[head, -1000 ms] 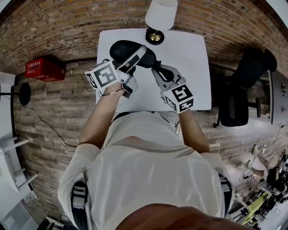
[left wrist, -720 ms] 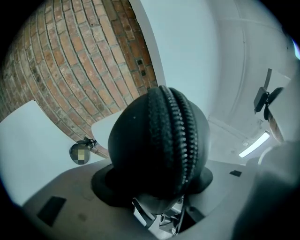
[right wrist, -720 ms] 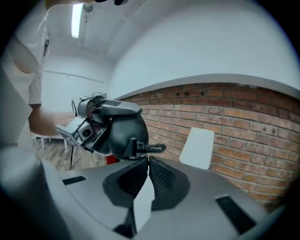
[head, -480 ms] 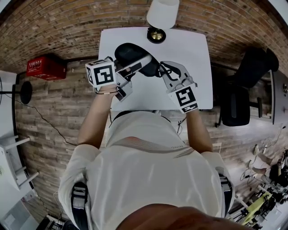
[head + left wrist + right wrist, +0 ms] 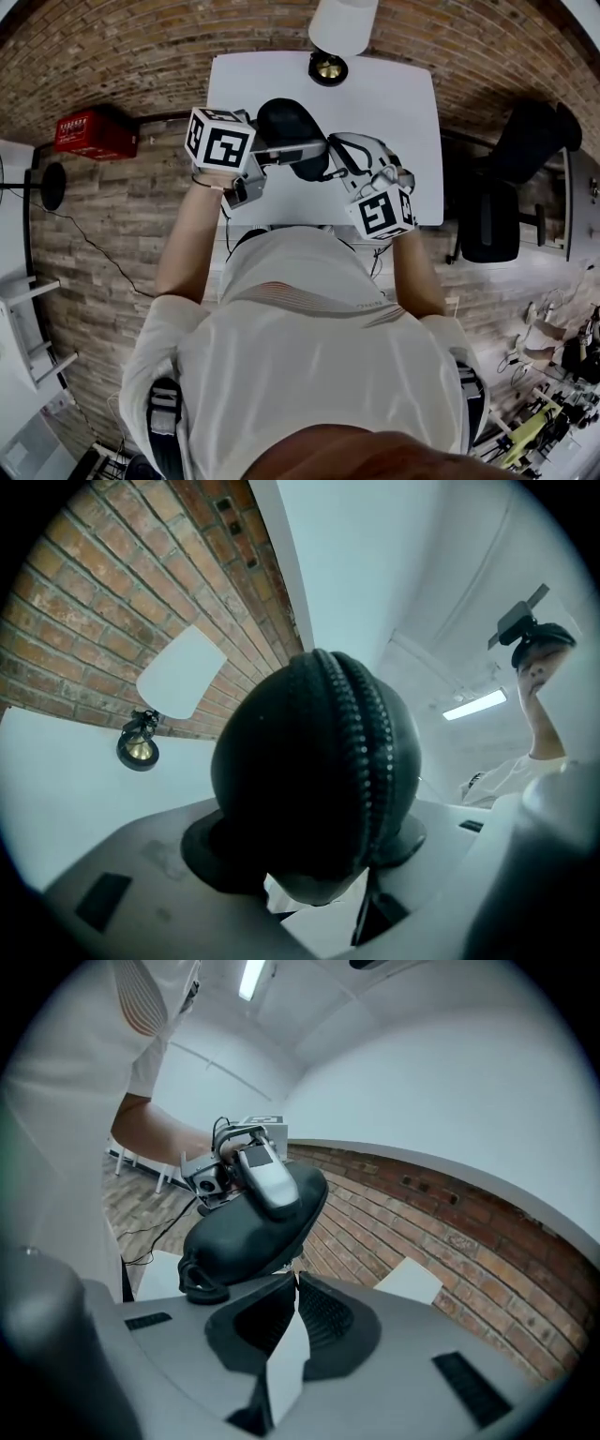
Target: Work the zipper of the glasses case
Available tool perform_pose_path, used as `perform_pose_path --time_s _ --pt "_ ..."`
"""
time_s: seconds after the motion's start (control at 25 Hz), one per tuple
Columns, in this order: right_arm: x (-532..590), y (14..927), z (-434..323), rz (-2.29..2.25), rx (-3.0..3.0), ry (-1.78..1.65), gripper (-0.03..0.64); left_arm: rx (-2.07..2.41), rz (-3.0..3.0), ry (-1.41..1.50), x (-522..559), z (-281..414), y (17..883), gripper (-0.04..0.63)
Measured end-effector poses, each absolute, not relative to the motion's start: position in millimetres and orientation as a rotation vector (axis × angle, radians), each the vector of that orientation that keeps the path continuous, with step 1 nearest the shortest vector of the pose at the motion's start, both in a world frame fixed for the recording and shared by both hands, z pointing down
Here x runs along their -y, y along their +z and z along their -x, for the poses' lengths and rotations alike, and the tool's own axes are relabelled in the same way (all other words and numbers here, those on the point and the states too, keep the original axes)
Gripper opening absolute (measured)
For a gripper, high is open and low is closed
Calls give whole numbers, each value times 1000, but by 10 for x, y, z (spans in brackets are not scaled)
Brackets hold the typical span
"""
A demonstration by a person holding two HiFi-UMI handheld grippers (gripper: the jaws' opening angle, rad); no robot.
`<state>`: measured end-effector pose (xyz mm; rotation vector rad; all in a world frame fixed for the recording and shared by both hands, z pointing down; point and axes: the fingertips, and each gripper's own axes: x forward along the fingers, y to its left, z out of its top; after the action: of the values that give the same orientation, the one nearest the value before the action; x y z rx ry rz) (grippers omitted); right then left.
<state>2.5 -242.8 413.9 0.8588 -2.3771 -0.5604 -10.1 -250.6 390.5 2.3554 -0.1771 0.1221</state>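
The left claw [image 5: 309, 846] is grasping the black glasses case [image 5: 300, 761] above the table [image 5: 412, 122]. The right claw [image 5: 292, 1281] is sitting clenched against its edge.

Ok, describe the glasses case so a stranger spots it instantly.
Find the white table against the brick wall. Over it, the left gripper clamps the glasses case: the only black, domed shell there, ringed by a zipper.

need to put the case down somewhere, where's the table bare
Bare table: the right strip between the lamp and the right edge, the far left corner beside the lamp, and the near edge. Crowded at the centre, where the left gripper and right gripper meet at the held glasses case.
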Motion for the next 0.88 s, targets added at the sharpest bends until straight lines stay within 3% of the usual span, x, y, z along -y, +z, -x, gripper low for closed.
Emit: perform_pose_path --time_s 0.64,0.88 --pt "2359 4029 107 -768 2321 -742 63 44 -2416 628 1893 -95 4516 264" --pt "2248 4173 190 -652 2185 -888 69 96 -2439 947 1782 5 4962 265"
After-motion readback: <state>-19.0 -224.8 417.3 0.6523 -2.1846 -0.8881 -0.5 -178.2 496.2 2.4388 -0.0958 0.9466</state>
